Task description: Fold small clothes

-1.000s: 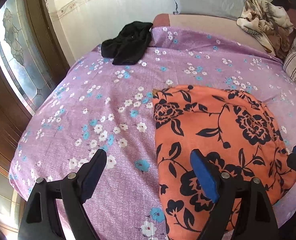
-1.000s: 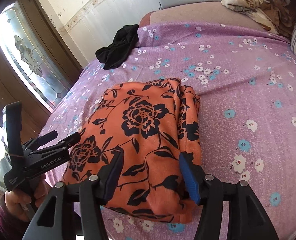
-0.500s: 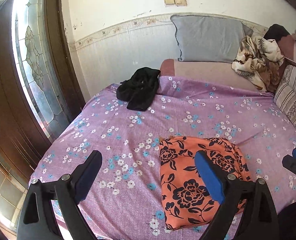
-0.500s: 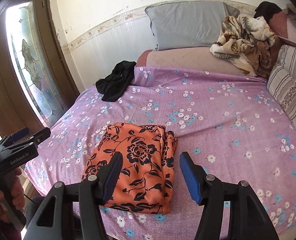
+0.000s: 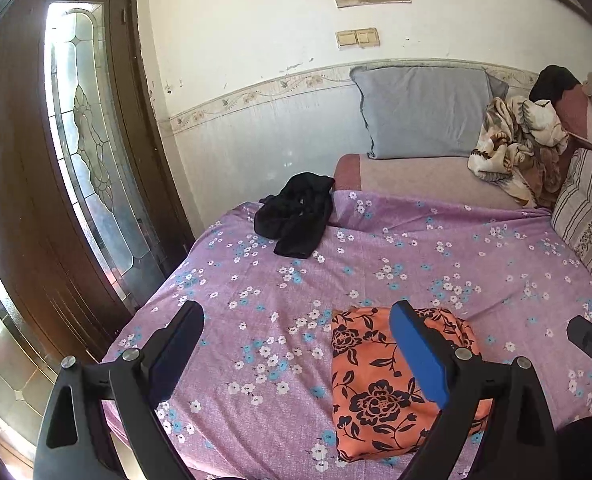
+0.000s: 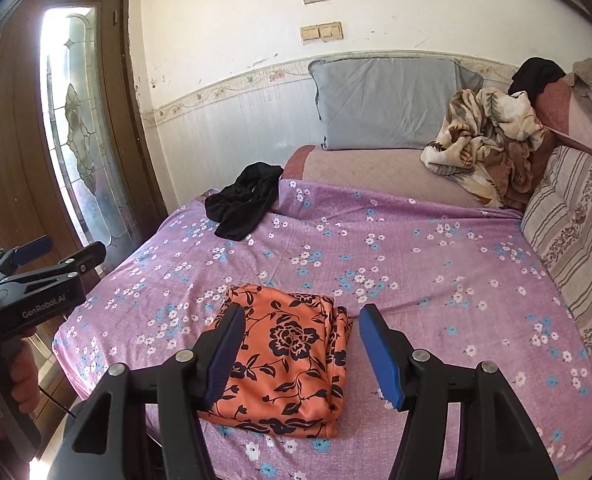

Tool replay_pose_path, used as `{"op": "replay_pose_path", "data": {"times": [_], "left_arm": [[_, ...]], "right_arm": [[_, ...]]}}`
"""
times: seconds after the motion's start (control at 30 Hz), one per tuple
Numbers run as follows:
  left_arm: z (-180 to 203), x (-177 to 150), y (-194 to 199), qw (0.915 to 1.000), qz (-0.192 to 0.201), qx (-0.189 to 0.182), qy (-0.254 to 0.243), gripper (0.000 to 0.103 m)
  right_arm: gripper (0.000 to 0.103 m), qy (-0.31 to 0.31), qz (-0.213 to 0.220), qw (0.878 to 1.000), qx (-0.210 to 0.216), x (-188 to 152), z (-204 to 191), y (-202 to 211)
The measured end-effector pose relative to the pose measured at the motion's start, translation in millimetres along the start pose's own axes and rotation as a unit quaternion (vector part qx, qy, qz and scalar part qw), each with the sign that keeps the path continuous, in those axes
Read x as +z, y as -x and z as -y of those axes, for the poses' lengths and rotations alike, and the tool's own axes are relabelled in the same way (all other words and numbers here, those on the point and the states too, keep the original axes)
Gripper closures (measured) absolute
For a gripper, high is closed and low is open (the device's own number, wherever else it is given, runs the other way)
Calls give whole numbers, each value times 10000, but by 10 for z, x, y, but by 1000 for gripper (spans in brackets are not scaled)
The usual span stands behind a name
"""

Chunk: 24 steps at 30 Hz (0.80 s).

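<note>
An orange garment with black flowers (image 5: 379,384) lies folded in a flat stack near the front edge of the purple flowered bed (image 5: 435,264); it also shows in the right wrist view (image 6: 292,360). My left gripper (image 5: 296,344) is open and empty, held above and back from the bed, left of the garment. My right gripper (image 6: 301,344) is open and empty, held back above the garment's near end. A crumpled black garment (image 5: 296,220) lies at the bed's far left corner, also in the right wrist view (image 6: 244,204).
A grey pillow (image 5: 423,116) leans on the back wall. A crumpled beige blanket (image 5: 515,148) and a striped cushion (image 6: 575,232) lie at the right. A wooden door with stained glass (image 5: 84,160) stands left of the bed.
Both grippers have pulled up and back from the orange garment, which now looks smaller and lies untouched on the bed. Both stayed open.
</note>
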<state>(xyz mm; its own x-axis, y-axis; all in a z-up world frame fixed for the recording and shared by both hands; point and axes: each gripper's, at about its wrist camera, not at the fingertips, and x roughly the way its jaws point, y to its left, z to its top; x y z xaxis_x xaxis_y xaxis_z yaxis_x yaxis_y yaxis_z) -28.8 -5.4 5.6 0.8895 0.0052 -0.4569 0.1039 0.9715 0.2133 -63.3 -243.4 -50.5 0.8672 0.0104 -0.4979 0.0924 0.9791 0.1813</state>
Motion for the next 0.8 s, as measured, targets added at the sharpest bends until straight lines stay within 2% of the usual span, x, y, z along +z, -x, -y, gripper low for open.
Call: {"op": "replay_pose_path", "data": {"times": [0.3,0.8], "left_arm": [[-63,91,156,9999,52,-110,100,9],[-207,151,296,9997,135,56,214,9]], "right_arm": [[40,103,90,9999,-56,-12,-50,111],[40,4,239,9997,99,126,-199,302]]}}
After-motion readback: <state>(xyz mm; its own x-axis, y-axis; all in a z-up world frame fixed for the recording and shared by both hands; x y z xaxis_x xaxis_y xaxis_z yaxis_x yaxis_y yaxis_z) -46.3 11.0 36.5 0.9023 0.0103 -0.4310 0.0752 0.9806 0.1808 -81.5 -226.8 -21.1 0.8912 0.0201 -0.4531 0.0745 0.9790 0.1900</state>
